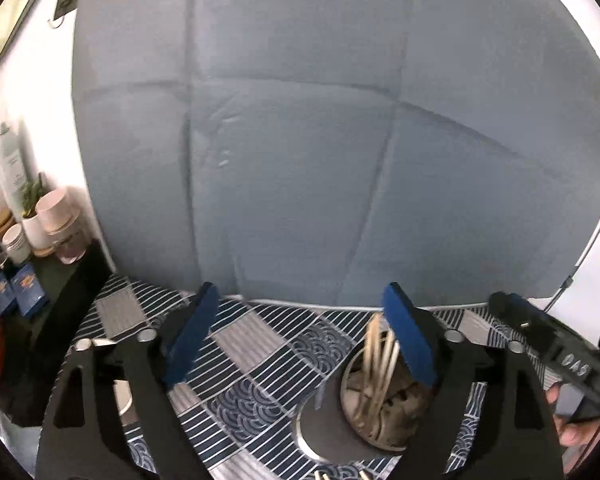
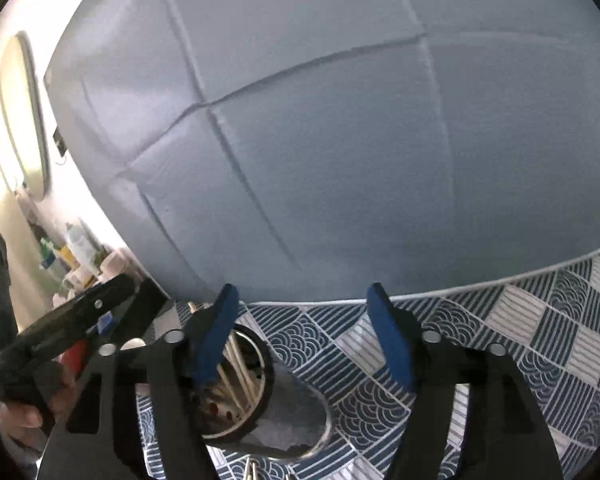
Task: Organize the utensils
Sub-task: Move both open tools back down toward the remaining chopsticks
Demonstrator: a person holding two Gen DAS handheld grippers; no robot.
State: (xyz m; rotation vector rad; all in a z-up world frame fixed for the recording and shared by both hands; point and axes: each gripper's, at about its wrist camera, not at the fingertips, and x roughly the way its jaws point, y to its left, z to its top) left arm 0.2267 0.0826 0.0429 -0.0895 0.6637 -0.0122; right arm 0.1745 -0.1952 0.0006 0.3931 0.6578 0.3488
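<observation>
Both grippers, left gripper [image 1: 300, 336] and right gripper [image 2: 304, 332], gape wide and hold nothing. Pale chopsticks [image 1: 376, 372] stand in the metal cup [image 1: 380, 412] on the patterned cloth [image 1: 260, 360], near the blue backdrop [image 1: 300, 140].

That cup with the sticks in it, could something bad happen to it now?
Maybe. The cup sits close beside the open left tool, whose blue fingers could bump and tip it. The chopsticks lean out over the rim and might snag. The right tool is close too, so both could collide.
</observation>
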